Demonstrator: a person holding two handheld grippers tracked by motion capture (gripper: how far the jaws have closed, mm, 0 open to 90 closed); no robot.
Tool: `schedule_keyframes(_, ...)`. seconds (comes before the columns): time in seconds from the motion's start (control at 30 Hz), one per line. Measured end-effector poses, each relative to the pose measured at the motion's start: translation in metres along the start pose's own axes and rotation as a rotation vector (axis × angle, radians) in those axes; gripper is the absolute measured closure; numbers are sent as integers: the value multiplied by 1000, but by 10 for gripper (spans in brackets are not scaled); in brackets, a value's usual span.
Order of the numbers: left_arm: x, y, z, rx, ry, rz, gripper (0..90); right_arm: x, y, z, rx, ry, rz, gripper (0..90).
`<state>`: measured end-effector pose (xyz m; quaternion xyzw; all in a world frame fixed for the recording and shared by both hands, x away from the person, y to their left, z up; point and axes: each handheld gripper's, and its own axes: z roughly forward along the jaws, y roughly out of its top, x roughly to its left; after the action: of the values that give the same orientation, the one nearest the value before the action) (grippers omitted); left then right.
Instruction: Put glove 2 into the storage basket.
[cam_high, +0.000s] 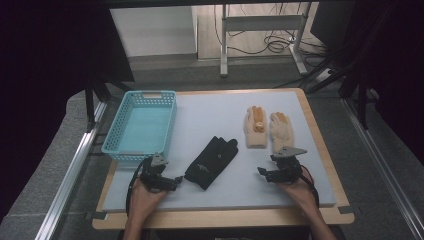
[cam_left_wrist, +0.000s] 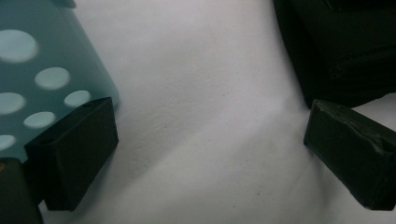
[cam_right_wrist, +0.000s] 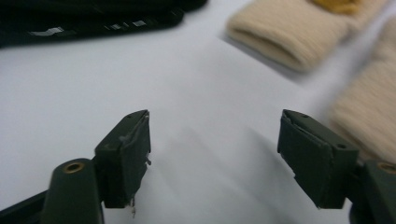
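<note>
On my counter (cam_high: 225, 195) lies a pale, matte foam-like sheet over a light wooden board whose edge frames it. My left tool (cam_high: 176, 181) rests near the front-left, its blocky black jaws spread wide with nothing but bare sheet between them; in the left gripper view (cam_left_wrist: 210, 154) one jaw sits just beside the corner of the basket (cam_left_wrist: 42, 79) and the other just short of the black glove (cam_left_wrist: 336, 46). My right tool (cam_high: 261, 171) sits at the front-right, jaws well apart and gripping nothing, with the white surface showing between them in the right gripper view (cam_right_wrist: 215, 154).

The black glove (cam_high: 211, 161) lies flat between the two tools, smooth synthetic fabric with a small pale logo on its back, too small for me to read. The two beige gloves (cam_high: 266, 129) lie side by side just beyond my right tool, soft ribbed knit at the cuffs, with orange patches on the fingers. The turquoise basket (cam_high: 141, 125) is rigid plastic, rectangular, its walls pierced with a lattice of round holes, standing at the rear-left of the counter.
</note>
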<state>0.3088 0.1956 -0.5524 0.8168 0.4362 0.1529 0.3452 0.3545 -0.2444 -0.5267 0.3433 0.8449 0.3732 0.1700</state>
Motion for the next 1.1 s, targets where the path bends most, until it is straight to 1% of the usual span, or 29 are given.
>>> schedule_keyframes(0.03,0,0,0,0,1,-3,32,-2,-2,0,7,-7,-1,225)
schedule_keyframes(0.07,0,0,0,0,1,-3,32,-5,-3,2,27,-17,2,196)
schedule_keyframes(0.13,0,0,0,0,1,-4,32,-5,-3,2,30,-12,1,189)
schedule_keyframes(0.17,0,0,0,-2,0,0,34,-3,-3,3,36,-22,-9,177)
schedule_keyframes(0.33,-1,0,-2,-4,2,4,50,-3,-3,3,34,-22,-4,174)
schedule_keyframes(0.43,-3,-1,-4,-11,-34,1,56,-3,-4,3,33,-25,-4,173)
schedule_keyframes(0.53,-6,2,-7,-9,-51,3,57,-3,-4,3,33,-26,-4,173)
schedule_keyframes(0.6,-10,6,-10,-19,-66,9,56,-3,-4,3,33,-26,-5,173)
schedule_keyframes(0.63,-14,11,-14,-27,-77,17,57,-3,-4,3,33,-26,-5,173)
schedule_keyframes(0.7,-17,13,-16,-33,-81,15,56,-3,-4,3,33,-27,-6,173)
schedule_keyframes(0.73,-19,15,-17,-39,-89,21,56,-3,-4,3,33,-27,-9,173)
schedule_keyframes(0.83,-25,22,-20,-48,-111,20,54,-3,-4,3,32,-29,-10,173)
schedule_keyframes(0.87,-29,28,-21,-50,-118,22,52,-3,-4,3,31,-31,-11,173)
schedule_keyframes(0.9,-29,28,-21,-50,-118,22,52,-3,-4,3,31,-31,-11,173)
schedule_keyframes(0.93,-31,32,-21,-50,-122,31,52,-2,-4,3,30,-31,-10,173)
schedule_keyframes(1.0,-33,41,-22,-56,-130,32,49,-2,-4,3,29,-35,-14,173)
schedule_keyframes(1.03,-36,51,-21,-67,-146,22,47,-1,-4,3,27,-39,-18,173)
schedule_keyframes(1.07,-36,51,-21,-67,-146,22,45,-1,-4,3,27,-39,-18,173)
schedule_keyframes(1.1,-37,57,-20,-68,-154,13,45,-1,-4,3,26,-41,-20,173)
